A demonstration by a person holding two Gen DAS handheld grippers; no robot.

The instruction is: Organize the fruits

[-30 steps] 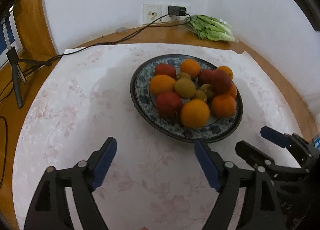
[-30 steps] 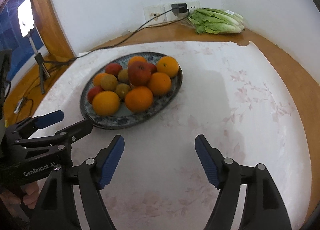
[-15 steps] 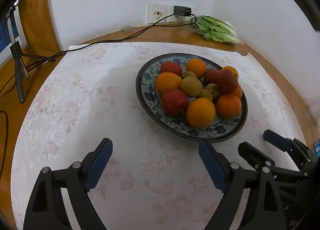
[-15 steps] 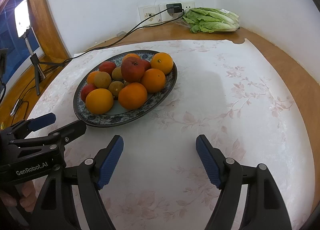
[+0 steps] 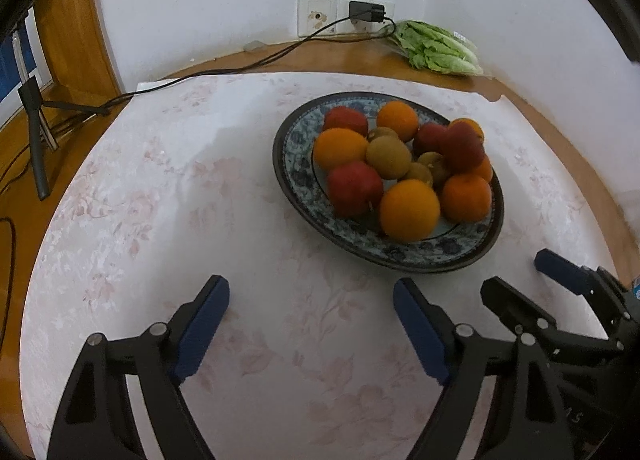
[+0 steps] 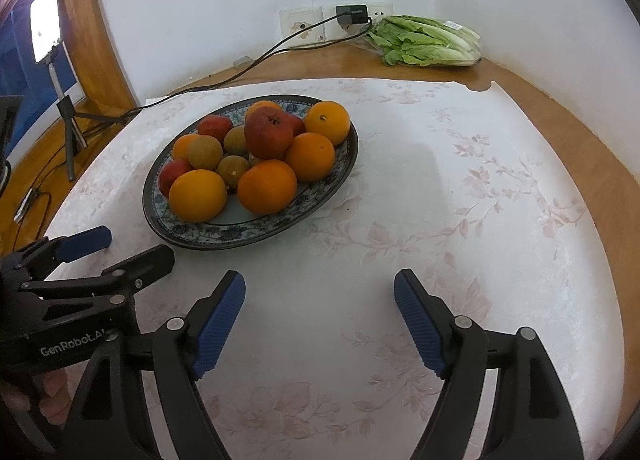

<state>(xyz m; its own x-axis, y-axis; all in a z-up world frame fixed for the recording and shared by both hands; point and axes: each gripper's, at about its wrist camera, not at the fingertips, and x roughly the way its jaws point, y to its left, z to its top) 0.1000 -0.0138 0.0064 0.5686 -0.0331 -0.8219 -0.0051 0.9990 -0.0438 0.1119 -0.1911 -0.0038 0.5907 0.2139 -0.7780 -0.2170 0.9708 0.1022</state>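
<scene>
A blue patterned plate (image 5: 296,163) (image 6: 340,175) holds several oranges (image 5: 408,209) (image 6: 267,185), red apples (image 5: 354,187) (image 6: 267,131) and brown kiwis (image 5: 388,157) (image 6: 205,153). It stands on a white floral tablecloth (image 5: 160,219) (image 6: 460,199). My left gripper (image 5: 310,324) is open and empty, in front of the plate. My right gripper (image 6: 318,320) is open and empty, in front and to the right of the plate. Each gripper shows at the edge of the other's view: the right gripper (image 5: 532,280) and the left gripper (image 6: 132,244).
A bag of lettuce (image 5: 438,47) (image 6: 424,41) lies at the back by the wall. A charger in the wall socket (image 5: 366,11) (image 6: 352,15) trails a black cable (image 5: 224,69) across the wooden table edge. A light on a small tripod (image 6: 46,27) stands at the left.
Both grippers have drawn back and risen a little, so the plate sits farther off in both views. Both stay open. The fruit has not moved.
</scene>
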